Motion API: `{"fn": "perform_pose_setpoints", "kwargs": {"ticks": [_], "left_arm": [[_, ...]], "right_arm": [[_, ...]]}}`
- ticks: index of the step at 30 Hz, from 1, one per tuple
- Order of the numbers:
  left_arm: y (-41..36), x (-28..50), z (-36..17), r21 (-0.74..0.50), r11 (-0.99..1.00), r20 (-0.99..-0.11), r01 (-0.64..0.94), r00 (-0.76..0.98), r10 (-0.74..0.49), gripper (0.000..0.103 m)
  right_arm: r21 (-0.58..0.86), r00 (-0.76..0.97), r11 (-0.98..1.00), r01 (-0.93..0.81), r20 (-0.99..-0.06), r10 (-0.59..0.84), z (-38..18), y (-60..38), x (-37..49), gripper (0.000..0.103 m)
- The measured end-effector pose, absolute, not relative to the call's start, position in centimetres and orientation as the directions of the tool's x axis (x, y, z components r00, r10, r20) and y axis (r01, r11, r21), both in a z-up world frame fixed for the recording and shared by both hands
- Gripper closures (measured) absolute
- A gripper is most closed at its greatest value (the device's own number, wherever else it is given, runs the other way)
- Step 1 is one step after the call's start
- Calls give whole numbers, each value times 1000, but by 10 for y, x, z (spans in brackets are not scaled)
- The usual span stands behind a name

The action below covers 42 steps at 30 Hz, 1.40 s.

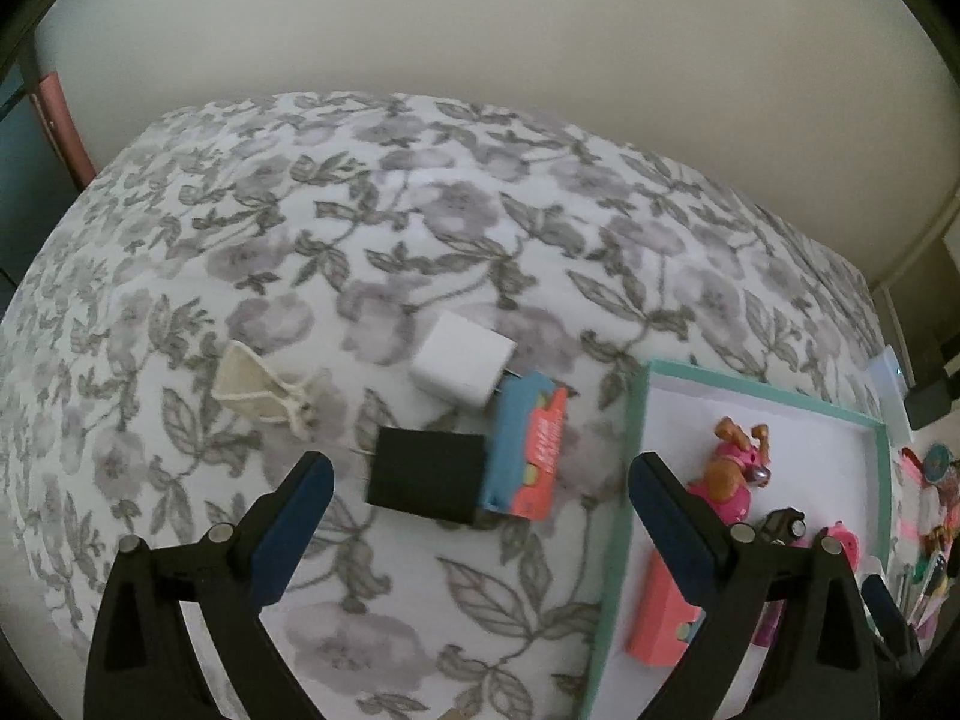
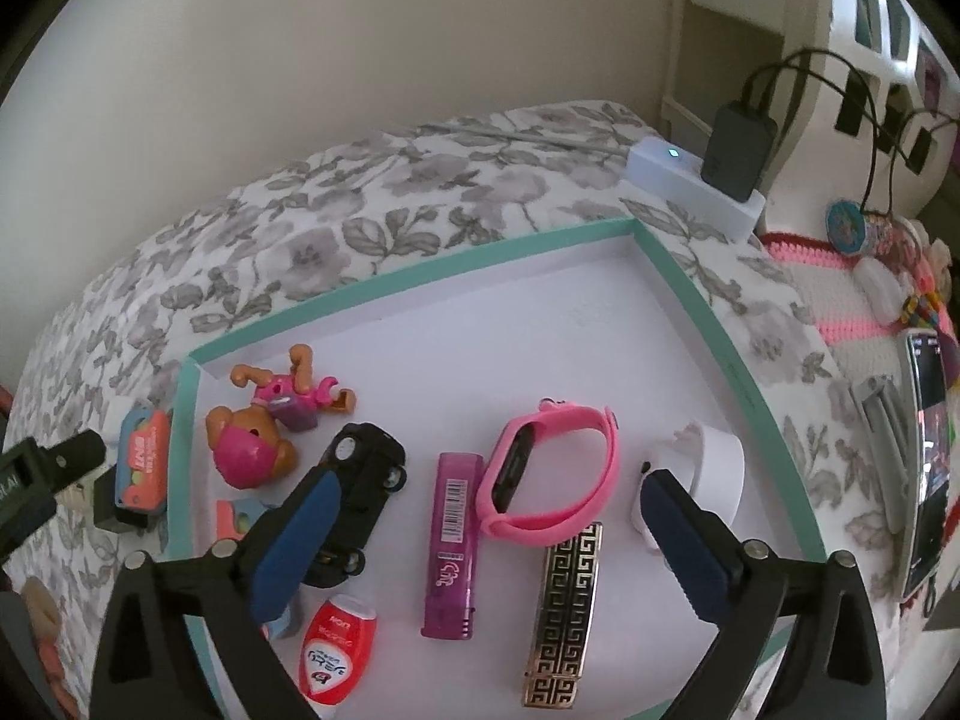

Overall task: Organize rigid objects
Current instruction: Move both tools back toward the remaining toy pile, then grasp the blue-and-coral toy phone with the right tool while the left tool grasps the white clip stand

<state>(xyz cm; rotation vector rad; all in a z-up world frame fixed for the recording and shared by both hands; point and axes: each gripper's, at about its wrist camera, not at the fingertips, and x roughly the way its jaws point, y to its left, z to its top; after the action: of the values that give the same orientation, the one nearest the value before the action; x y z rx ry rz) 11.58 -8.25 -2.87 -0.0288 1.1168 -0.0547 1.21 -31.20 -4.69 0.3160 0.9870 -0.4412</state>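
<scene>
Black charger (image 1: 427, 483) between open tongs (image 1: 480, 468)

My right gripper (image 2: 483, 516) hangs over the teal-rimmed tray (image 2: 420, 267) with its jaws spread wide and nothing gripped. Between my fingers lie the purple lighter (image 2: 454, 543), the pink wristband (image 2: 555, 468) and, nearer me, the patterned hair clip (image 2: 564, 606). My left finger overlaps the black toy car (image 2: 366, 474); beyond it lies the pup figure (image 2: 264, 426). The white ring-shaped piece (image 2: 711, 471) sits just past my right finger.
</scene>
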Motion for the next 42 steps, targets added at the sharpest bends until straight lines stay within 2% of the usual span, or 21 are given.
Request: {"fn": "perform_pose_setpoints", "kwargs": {"ticks": [12,23,30,34,36,38,42], "left_arm": [[-22,127,-12,-36,996,-900,-83,436,4,4],[30,135,-2,-95,981,-891,-168,453,-9,4],[61,144,-12,-99,967,-900,-236,437,15,4],[64,152,-27,-123,963,-913,-242,408,-14,4],[62,156,-33,-128,963,-918,-236,397,-24,4],[58,160,-39,-123,965,-921,-232,389,-24,4],[53,167,-53,-131,966,-932,-222,360,-44,4]], "right_arm": [[88,523,902,422,-837,-163,-32,-281,21,0],[106,579,943,316,-809,-103,-12,-237,39,0],[131,584,962,239,-811,-34,-9,-202,62,0],[177,578,963,205,-816,27,-14,-188,77,0],[216,568,954,208,-820,62,-19,-184,85,2],[240,557,948,210,-826,86,-25,-182,92,10],[268,534,942,202,-836,124,-37,-175,104,18]]}}
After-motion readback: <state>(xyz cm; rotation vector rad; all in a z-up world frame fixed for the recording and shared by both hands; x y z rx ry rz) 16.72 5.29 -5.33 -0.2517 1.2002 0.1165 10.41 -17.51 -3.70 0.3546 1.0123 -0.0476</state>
